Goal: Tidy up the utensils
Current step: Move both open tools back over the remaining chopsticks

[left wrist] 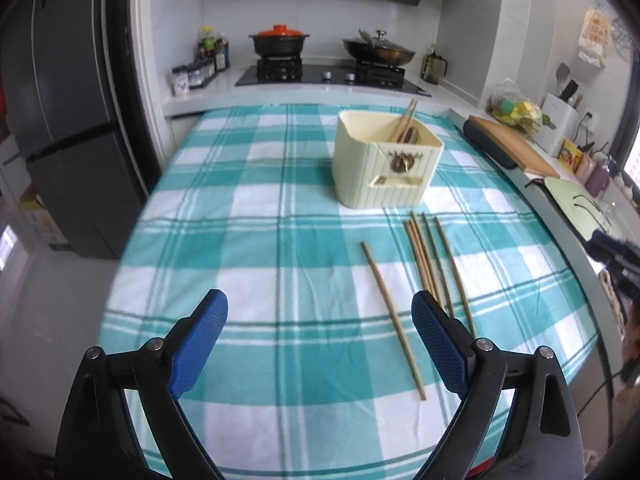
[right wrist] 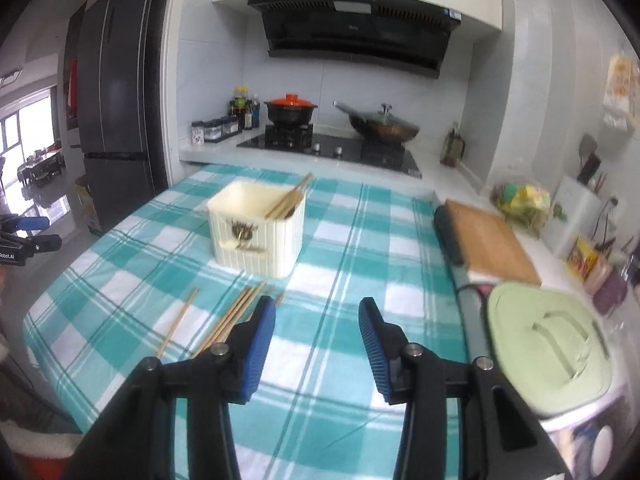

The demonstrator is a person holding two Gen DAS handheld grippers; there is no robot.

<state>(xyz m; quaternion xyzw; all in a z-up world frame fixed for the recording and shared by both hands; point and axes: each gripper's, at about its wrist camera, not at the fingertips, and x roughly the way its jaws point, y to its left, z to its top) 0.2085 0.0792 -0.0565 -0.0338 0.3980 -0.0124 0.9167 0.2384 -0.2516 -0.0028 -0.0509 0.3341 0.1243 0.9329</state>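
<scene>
Checked tablecloth (left wrist: 248, 240) bears cream holder (left wrist: 384, 168) containing chopsticks (left wrist: 406, 120).

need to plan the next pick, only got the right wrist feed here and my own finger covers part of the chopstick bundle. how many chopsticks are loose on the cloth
Observer: In the left wrist view, one chopstick lies alone, and a bundle of chopsticks lies to its right; the bundle looks like five, though two overlap.
Operator: is the left gripper holding anything
Observer: No. The left gripper is open and empty, hovering above the checked tablecloth.
Operator: anything in the holder besides chopsticks
Observer: The utensil holder has chopsticks leaning in its far corner, plus a dark piece beside them I cannot identify.
</scene>
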